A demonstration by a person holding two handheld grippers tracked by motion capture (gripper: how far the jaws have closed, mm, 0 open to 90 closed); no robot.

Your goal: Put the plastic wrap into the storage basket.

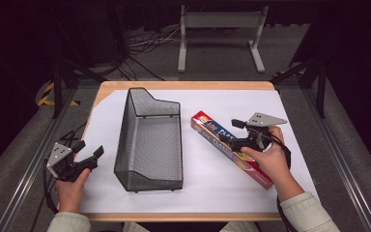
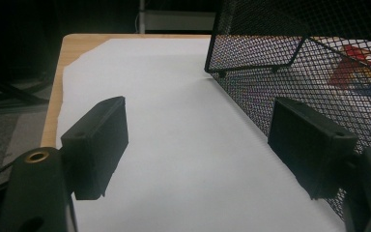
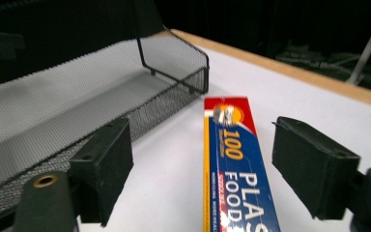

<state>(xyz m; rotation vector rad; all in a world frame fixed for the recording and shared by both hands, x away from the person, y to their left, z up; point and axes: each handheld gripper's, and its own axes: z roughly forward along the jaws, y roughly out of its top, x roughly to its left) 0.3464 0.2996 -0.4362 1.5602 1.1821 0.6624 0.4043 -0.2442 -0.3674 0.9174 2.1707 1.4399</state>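
Jaws astride glossy oblong carton (image 3: 234,174)

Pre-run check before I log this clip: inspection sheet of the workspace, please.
Surface: wooden table under a white sheet.
Job's things: plastic wrap box flat on the sheet, right of the black mesh basket; basket looks empty.
Clutter: nothing seen.
Grippers: left gripper open above the bare sheet beside the basket wall; right gripper open, jaws either side of the box, pads not pressing.
Cables: black leads trail from both grippers; loose cables on the floor behind.
Surroundings: dark room, grey metal stand beyond the table.
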